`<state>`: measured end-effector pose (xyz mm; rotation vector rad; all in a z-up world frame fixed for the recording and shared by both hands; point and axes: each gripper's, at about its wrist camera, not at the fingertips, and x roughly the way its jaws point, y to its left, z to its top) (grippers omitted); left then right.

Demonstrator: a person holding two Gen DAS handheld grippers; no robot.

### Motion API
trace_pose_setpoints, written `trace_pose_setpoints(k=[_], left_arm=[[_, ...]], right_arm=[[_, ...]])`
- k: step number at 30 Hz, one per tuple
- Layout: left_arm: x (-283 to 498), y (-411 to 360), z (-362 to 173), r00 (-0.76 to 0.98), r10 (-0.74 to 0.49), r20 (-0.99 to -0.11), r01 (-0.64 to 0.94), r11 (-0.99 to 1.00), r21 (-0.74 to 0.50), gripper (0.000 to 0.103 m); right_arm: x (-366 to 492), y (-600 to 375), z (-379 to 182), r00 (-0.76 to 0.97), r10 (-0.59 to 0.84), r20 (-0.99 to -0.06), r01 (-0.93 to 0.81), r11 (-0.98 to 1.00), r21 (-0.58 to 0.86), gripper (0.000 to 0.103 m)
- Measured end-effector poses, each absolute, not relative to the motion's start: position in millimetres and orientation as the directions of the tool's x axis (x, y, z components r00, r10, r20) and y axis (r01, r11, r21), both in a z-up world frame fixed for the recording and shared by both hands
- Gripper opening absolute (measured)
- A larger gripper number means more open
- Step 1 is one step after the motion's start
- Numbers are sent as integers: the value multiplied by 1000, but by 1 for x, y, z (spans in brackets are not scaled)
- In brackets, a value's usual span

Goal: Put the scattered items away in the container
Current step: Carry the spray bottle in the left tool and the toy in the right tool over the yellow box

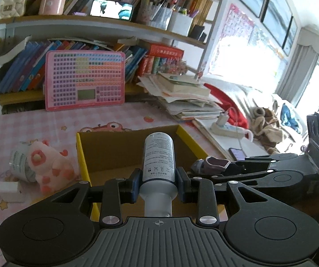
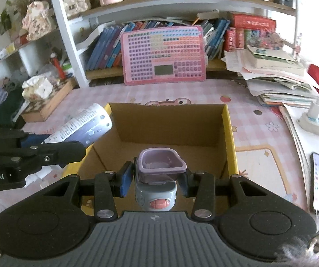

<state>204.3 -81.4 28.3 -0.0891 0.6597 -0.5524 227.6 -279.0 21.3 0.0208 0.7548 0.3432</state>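
White-framed bookshelf point(image 2: 75, 51) against the back wall, wooden boards crammed with leaning books. Counter point(image 2: 259, 133) under a pink checked cover. Curtained window point(image 1: 315, 77) at right, daylight blown out white. Framed pictures point(image 1: 268, 2) high on the wall.

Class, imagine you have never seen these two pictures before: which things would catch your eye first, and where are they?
First, the open cardboard box with yellow edges, mid-desk on the pink checked tablecloth. Over it, the left tongs grip a white spray bottle, and the right tongs hold a small grey and purple toy. Behind, a pink button board leans against the bookshelf, and a pink plush toy lies left of the box.
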Motion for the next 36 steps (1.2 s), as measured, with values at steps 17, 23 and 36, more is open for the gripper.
trace_pose_setpoints(k=[17,23,36], left_arm=[[262,-114,-20,608,-372,-701,358,917,-177,31],[268,-120,-32,583,-348,-734,354,922,-156,31],[266,-140,-42,549,-328,-769,357,924,-139,31]], right_arm=[[303,-280,-25,548,334,-767,-439,895,75,40],[311,-275,-39,500,331,-800,-484,873,58,40],[322,-270,-54,427,294,-855,-613,790,-34,40]])
